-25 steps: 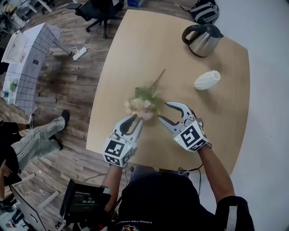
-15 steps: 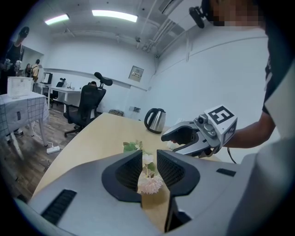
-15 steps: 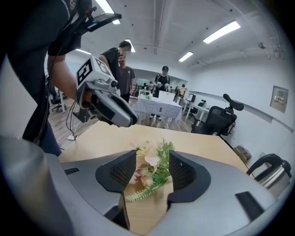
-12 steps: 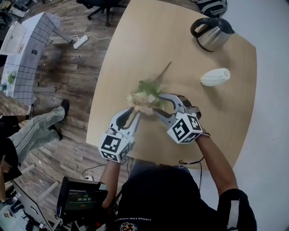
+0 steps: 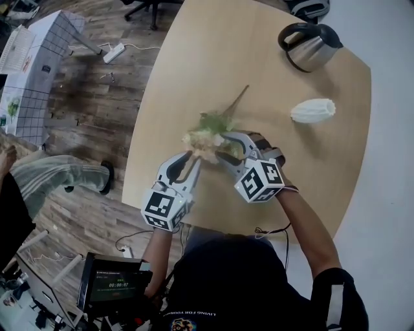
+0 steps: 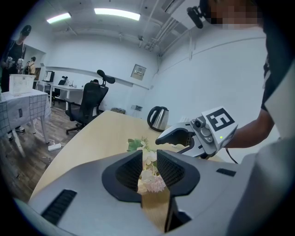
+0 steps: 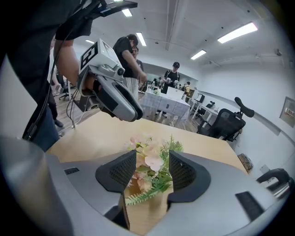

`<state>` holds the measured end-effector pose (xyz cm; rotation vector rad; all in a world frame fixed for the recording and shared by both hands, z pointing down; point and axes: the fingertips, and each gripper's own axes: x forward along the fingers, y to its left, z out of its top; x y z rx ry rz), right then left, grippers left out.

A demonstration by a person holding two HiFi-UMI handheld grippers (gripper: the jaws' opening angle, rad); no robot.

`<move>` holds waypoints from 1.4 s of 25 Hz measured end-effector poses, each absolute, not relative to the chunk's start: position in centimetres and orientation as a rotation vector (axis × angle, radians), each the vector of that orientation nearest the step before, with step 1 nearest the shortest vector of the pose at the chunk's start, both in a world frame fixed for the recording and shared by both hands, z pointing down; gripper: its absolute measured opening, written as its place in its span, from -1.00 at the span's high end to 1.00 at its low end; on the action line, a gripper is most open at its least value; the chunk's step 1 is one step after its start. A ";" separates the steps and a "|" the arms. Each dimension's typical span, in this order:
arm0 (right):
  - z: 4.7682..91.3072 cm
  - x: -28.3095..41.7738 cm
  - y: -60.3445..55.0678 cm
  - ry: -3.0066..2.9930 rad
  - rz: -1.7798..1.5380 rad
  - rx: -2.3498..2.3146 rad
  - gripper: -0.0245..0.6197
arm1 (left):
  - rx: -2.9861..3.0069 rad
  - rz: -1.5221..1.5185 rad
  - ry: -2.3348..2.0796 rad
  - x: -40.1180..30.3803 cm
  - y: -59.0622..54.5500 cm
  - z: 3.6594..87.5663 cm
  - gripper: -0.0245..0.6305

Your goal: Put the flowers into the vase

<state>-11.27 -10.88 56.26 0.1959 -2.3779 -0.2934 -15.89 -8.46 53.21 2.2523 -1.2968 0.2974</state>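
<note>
The left hand-held gripper (image 6: pixel 149 159) has its dark ribbed jaws slightly apart; a bunch of pale pink and white artificial flowers (image 6: pixel 151 183) shows in the gap, lying on the light wooden worktop (image 6: pixel 92 143). From the right, the right hand-held gripper (image 6: pixel 171 144) reaches over the bunch, jaws spread after just opening; beyond are a steel kettle with a black handle (image 6: pixel 159 119) and a black office chair (image 6: pixel 90 99).

We think this is an office. We see black rolling chairs (image 6: pixel 92 99), long desks (image 6: pixel 64 90), bright strip lights (image 6: pixel 116 14) on the ceiling, and people (image 7: pixel 174 76) standing by a far table (image 7: pixel 166 105).
</note>
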 end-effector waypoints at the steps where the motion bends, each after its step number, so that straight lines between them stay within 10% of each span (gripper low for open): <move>1: 56.6 -11.3 -10.9 -2.369 -0.299 0.188 0.31 | 2.250 0.298 -1.296 -15.8 -8.5 53.3 0.65; 24: 60.0 -12.0 -11.7 -2.250 -0.391 0.126 0.32 | 2.228 0.312 -1.265 -14.8 -8.6 54.3 0.65; 28: 59.5 -12.2 -12.0 -2.260 -0.443 0.147 0.83 | 2.226 0.324 -1.283 -15.0 -8.6 54.4 0.78; 35: 58.6 -12.2 -12.4 -2.334 -0.352 0.202 0.86 | 2.234 0.330 -1.305 -15.4 -8.5 54.5 0.91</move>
